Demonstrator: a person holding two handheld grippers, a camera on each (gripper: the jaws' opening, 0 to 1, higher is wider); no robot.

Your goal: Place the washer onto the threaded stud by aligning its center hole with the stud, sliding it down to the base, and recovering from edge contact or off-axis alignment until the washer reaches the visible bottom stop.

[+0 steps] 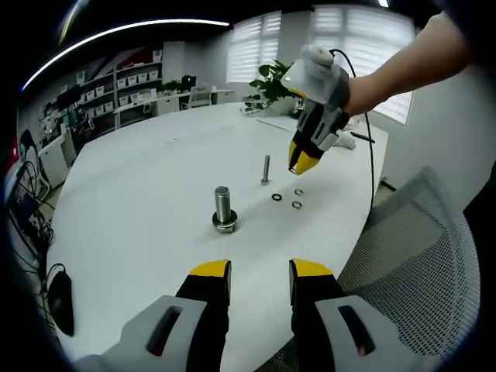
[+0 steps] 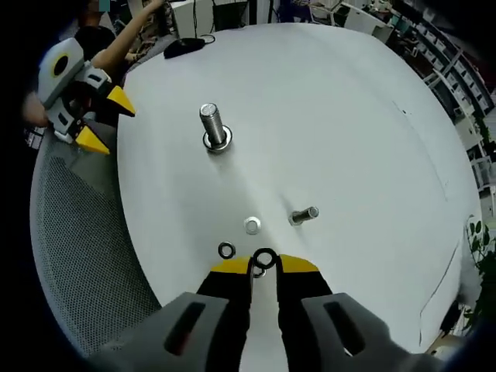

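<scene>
Right gripper [image 2: 263, 266] pinches a dark ring washer [image 2: 264, 257] by its edge, well short of the big upright threaded steel stud [image 2: 213, 126]. Left gripper [image 1: 260, 273] spread, idle (nearer stud). Keep washer level, centre hole over stud axis before lowering.

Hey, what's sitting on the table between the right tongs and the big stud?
In the right gripper view, two loose washers, a dark washer and a pale washer, lie between the right tongs and the big stud; beyond them the table is bare.
</scene>
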